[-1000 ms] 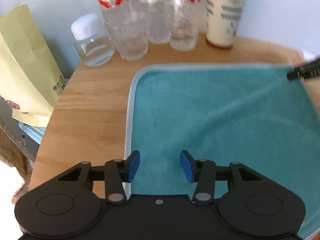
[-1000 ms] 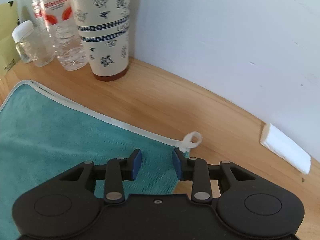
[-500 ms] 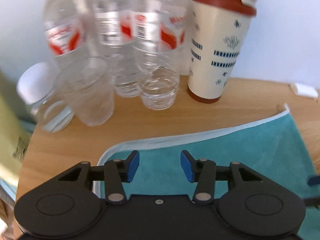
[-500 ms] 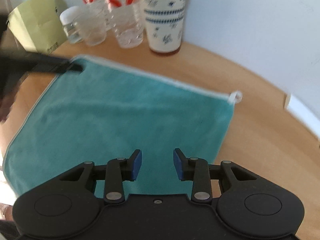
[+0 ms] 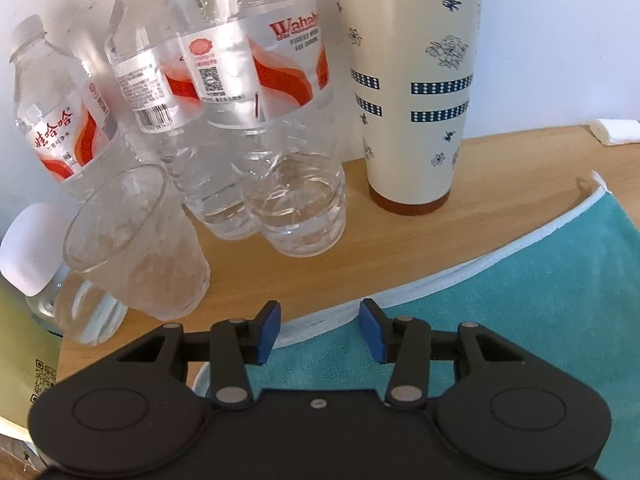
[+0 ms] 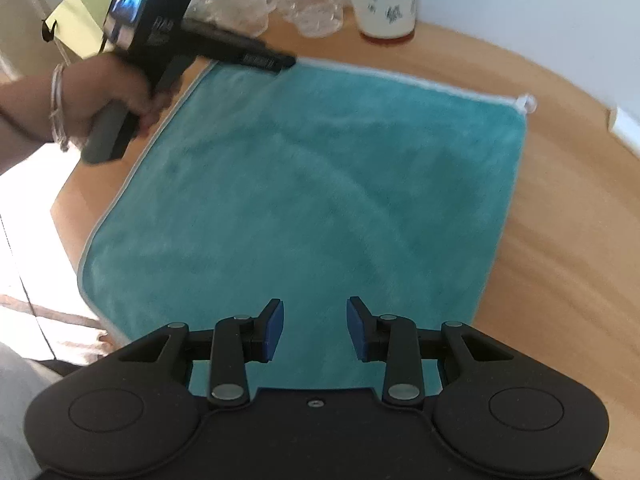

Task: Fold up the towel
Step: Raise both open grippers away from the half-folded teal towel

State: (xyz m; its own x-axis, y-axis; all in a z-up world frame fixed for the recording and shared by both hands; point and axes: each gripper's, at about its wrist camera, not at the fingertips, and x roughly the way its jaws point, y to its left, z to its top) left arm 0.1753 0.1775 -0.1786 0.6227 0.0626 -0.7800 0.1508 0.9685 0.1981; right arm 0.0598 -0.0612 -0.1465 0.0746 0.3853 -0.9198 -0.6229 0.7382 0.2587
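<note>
Opening stage of the fold, by the look of it: teal towel (image 6: 304, 184) spread flat and single-layered on the wooden table (image 6: 560, 216), no edge lifted yet. Left gripper (image 5: 319, 330) poised over the towel's far white-trimmed hem (image 5: 460, 276) near its far left corner, jaws parted and released, nothing pinched; hem running across between and just beyond the blue pads, whether touching them cannot be told. Right gripper (image 6: 315, 330) hanging above the near part of the towel, jaws likewise parted and empty, cloth spreading ahead and to both sides of it. Seen from the right wrist view, the left gripper (image 6: 286, 62) stretched out from a hand (image 6: 116, 92) with bangles at the wrist, tip right at the far hem. Next move probably calls for a lowering onto the far edge and a clench on the hem, with the right gripper needing its own hold further along, perhaps by the corner with the small white loop (image 6: 526, 102), well ahead and to the right of it. Just beyond the left gripper: a clear plastic cup (image 5: 136, 244), water bottles (image 5: 256, 120), a patterned tumbler (image 5: 412, 92) with a red-brown lid, all near the hem, so little margin for a wide swing. White wall (image 5: 560, 40) behind, yellow paper bag (image 6: 80, 20) off to the left, a small white object (image 5: 616, 130) far right on the table.
</note>
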